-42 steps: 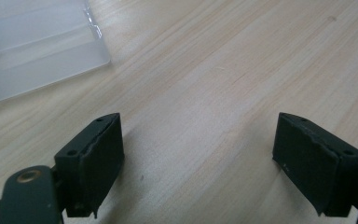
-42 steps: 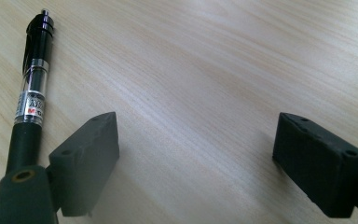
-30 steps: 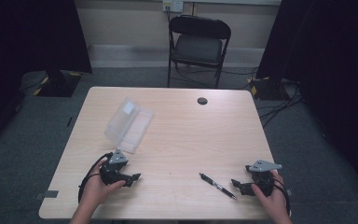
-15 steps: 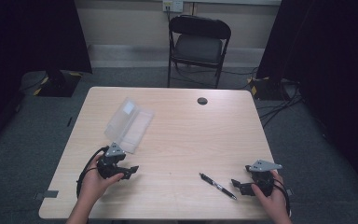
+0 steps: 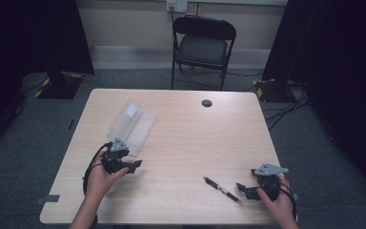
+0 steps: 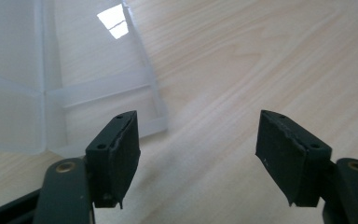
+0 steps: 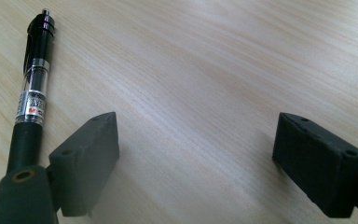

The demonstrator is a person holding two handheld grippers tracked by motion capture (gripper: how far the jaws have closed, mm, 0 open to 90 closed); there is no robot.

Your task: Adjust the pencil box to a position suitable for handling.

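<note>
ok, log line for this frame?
left gripper: open, jaws just closing, empty, near clear case | right gripper: open, empty, beside pen | table

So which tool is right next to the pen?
The right tool, at the table's near right corner, beside the black pen. The left tool sits by the clear plastic box.

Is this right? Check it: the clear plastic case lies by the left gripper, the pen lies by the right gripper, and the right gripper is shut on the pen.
Not quite. The right gripper is open: in the right gripper view the pen lies on the table outside its jaws. The rest holds.
</note>
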